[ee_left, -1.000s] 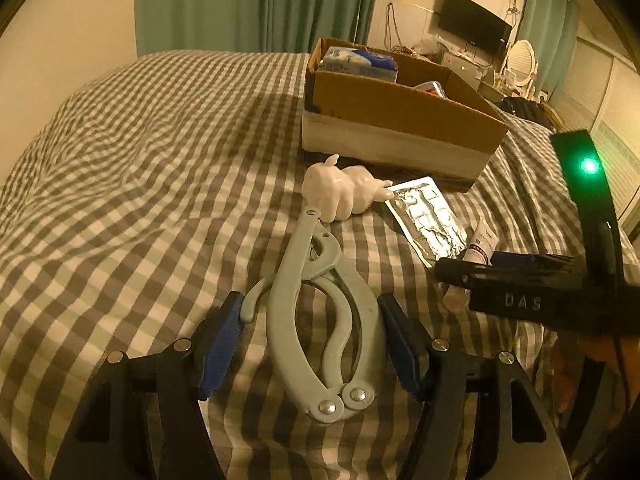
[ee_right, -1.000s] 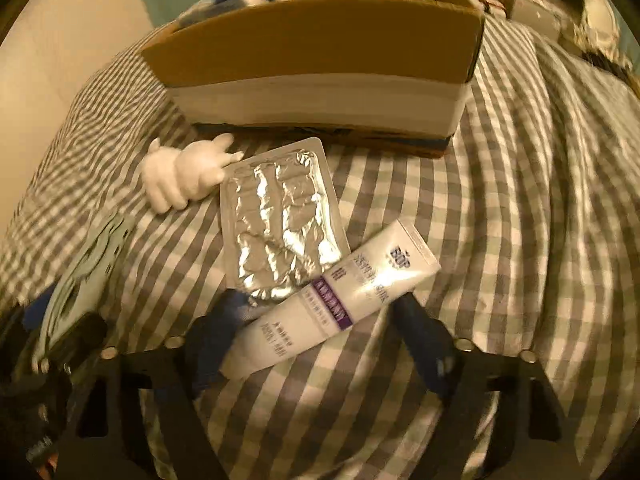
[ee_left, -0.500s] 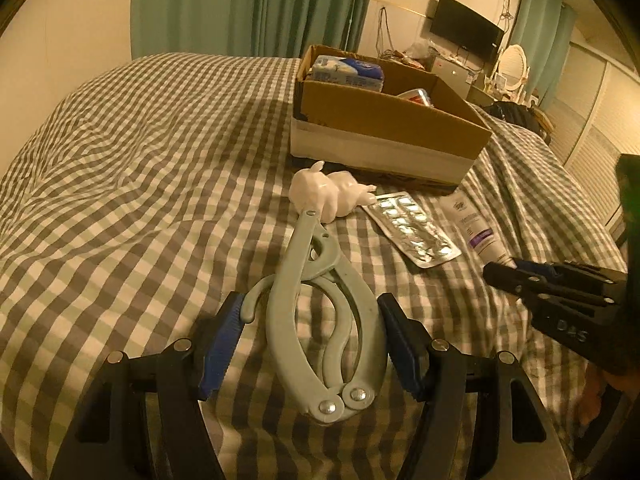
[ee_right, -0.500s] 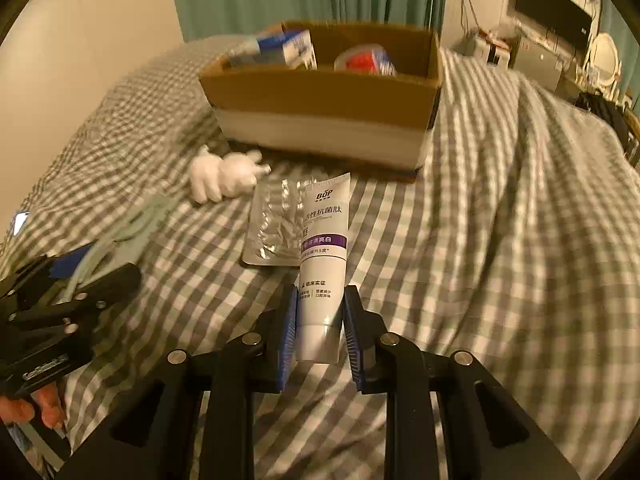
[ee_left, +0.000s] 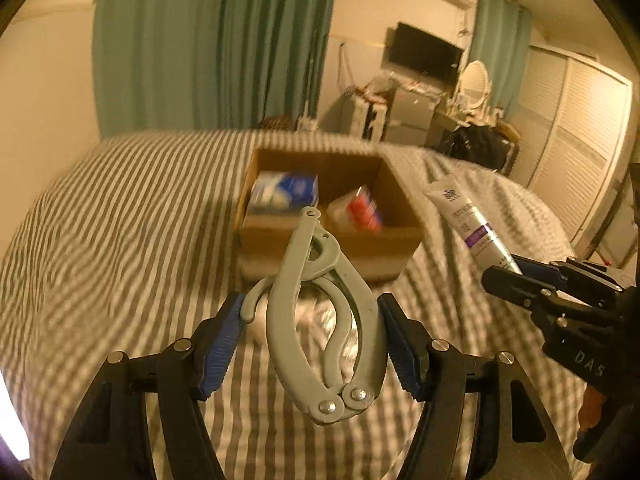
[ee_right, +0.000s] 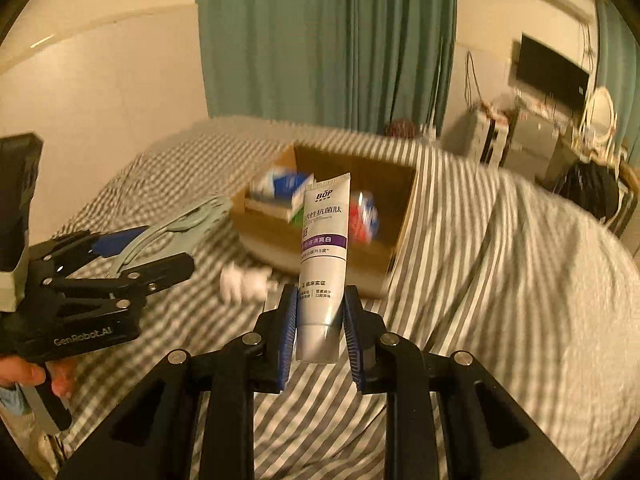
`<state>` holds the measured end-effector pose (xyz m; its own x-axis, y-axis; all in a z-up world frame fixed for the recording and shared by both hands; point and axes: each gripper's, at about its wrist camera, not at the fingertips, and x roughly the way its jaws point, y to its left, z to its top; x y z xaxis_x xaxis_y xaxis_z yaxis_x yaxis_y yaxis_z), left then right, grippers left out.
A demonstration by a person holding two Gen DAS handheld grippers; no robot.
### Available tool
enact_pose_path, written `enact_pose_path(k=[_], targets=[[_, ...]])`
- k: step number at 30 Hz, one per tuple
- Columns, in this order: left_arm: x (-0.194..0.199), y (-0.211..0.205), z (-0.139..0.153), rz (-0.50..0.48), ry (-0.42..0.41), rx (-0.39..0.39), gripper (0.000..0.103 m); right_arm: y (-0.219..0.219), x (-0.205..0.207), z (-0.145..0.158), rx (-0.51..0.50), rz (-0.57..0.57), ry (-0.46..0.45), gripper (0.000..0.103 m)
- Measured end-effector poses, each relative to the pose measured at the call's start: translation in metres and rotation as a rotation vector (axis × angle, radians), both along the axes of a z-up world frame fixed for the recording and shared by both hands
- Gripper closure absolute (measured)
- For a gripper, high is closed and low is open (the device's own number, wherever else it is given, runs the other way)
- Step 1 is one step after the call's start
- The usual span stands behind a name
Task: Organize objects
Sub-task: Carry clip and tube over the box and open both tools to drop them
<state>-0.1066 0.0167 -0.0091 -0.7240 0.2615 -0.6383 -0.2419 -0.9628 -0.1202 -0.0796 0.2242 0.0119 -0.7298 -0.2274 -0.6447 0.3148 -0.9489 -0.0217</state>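
We are carrying both things above the bed [ee_left: 120,240] toward the box [ee_left: 332,236] at 12 o'clock. Our right gripper [ee_right: 320,316] fingers are clamping the tube [ee_right: 324,256]; our left gripper [ee_left: 312,340], half-closed, is gripping the tongs [ee_left: 320,320]. We should clear the near wall before releasing.

Open-topped cardboard box [ee_left: 400,236] half-filled, free room between its packets [ee_left: 286,194]
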Motion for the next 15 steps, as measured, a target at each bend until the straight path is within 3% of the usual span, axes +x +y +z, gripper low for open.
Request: enact_pose_path(k=[8,12,15], targets=[[-0.069,0.019,0.051,-0.039,0.067,-0.011,0.034,0.004,-0.053,0.055,-0.005,0.001,0.111,0.081],[-0.117,0.026,0.06,-0.052,0.052,0.004,0.034,0.003,-0.104,0.059,-0.011,-0.002,0.097,0.081],[-0.151,0.034,0.053,-0.048,0.048,-0.028,0.034,0.006,-0.138,0.054,-0.015,-0.004,0.064,0.081]])
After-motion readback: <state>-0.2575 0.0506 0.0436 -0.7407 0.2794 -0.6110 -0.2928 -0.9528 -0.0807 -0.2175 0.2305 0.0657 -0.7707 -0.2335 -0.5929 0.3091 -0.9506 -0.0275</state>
